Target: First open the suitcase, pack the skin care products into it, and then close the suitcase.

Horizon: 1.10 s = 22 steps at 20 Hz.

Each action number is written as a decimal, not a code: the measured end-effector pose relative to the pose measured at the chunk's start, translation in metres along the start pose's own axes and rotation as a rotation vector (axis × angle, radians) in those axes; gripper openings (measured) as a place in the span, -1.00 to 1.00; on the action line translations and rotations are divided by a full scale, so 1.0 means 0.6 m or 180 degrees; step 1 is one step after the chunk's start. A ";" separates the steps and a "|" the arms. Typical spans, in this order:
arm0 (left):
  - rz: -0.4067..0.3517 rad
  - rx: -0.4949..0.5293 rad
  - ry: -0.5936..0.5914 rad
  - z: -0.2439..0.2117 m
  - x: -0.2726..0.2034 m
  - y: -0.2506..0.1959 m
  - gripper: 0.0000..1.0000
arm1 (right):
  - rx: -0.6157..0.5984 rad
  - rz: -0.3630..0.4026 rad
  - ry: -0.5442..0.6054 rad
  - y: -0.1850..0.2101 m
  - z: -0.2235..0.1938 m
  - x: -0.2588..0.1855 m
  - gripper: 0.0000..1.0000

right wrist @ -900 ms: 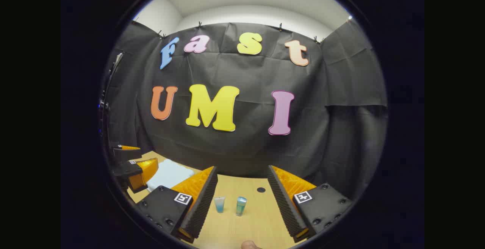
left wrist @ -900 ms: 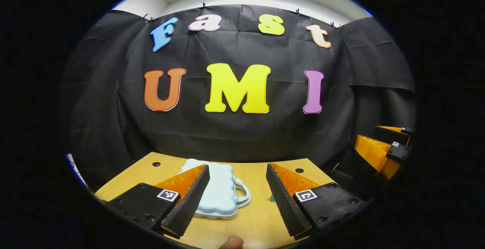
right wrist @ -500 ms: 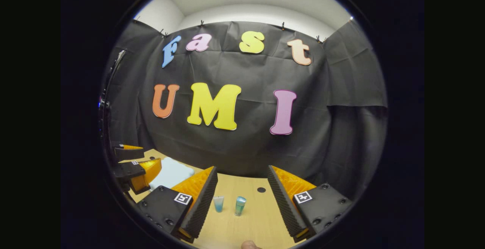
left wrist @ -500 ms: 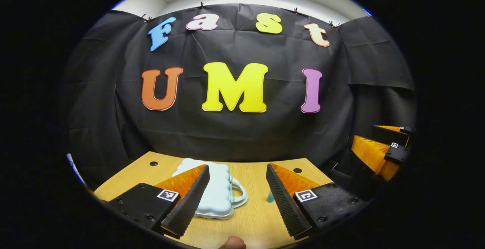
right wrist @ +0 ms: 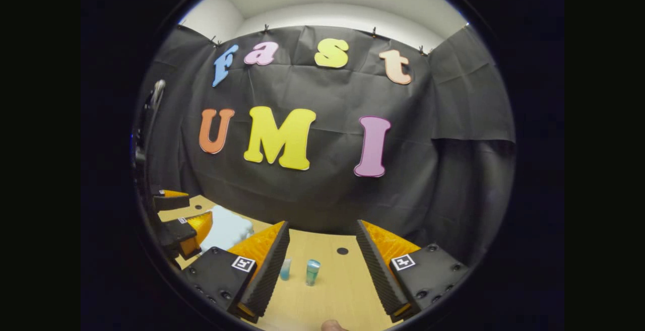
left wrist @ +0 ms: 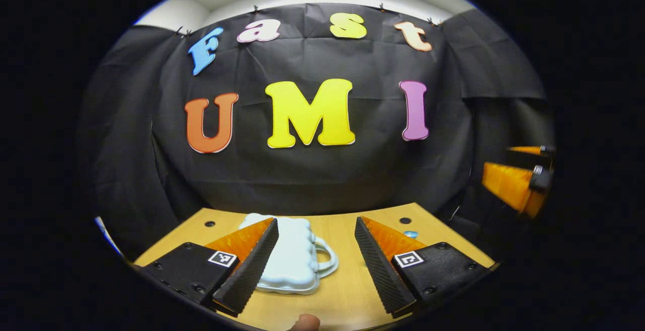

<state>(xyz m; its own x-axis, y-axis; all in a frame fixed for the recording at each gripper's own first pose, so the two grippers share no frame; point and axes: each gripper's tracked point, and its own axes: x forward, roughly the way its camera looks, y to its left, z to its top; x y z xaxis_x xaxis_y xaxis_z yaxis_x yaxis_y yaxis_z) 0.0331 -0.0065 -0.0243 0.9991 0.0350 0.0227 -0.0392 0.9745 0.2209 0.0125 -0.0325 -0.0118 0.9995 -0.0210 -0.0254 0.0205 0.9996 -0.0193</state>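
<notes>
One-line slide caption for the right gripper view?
Open right gripper faces two upright skincare tubes on the wooden table.

No readable word, number or brand can be made out on any object. Square black-and-white coded markers are seen on the bodies of the grippers: on the left gripper (left wrist: pixel 316 219), one marker (left wrist: pixel 222 258) at about 7 o'clock of the left gripper view and another (left wrist: pixel 408 259) at about 5 o'clock; on the right gripper (right wrist: pixel 322 222), a like pair (right wrist: pixel 243 263) (right wrist: pixel 404 261) is placed the same way. Any print on the two skin care products (right wrist: pixel 313 272) is too small to be read.
</notes>
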 end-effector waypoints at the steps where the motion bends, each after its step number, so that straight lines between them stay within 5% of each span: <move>1: 0.0040 0.0242 -0.0056 -0.011 0.012 0.003 0.95 | 0.0002 -0.0055 0.0009 -0.013 -0.003 0.003 0.58; 4: 0.0028 0.1062 -0.0085 -0.068 0.054 -0.005 0.96 | 0.0009 -0.0179 0.0077 -0.050 -0.020 0.007 0.56; 12: -0.0006 0.2273 0.0217 -0.207 0.142 -0.033 0.94 | 0.0017 -0.0297 0.0325 -0.115 -0.080 0.023 0.58; 22: -0.0136 0.3399 0.0562 -0.283 0.208 -0.093 0.90 | 0.0340 -0.0248 0.0681 -0.177 -0.171 0.080 0.58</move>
<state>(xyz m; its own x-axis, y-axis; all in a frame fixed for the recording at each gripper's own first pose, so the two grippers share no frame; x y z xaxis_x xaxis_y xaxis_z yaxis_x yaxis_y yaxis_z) 0.1622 -0.0186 -0.1995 0.9846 0.1202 -0.1272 0.0889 0.2823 0.9552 0.0559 -0.1415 -0.1133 0.9668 -0.0903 -0.2391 0.1113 0.9909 0.0759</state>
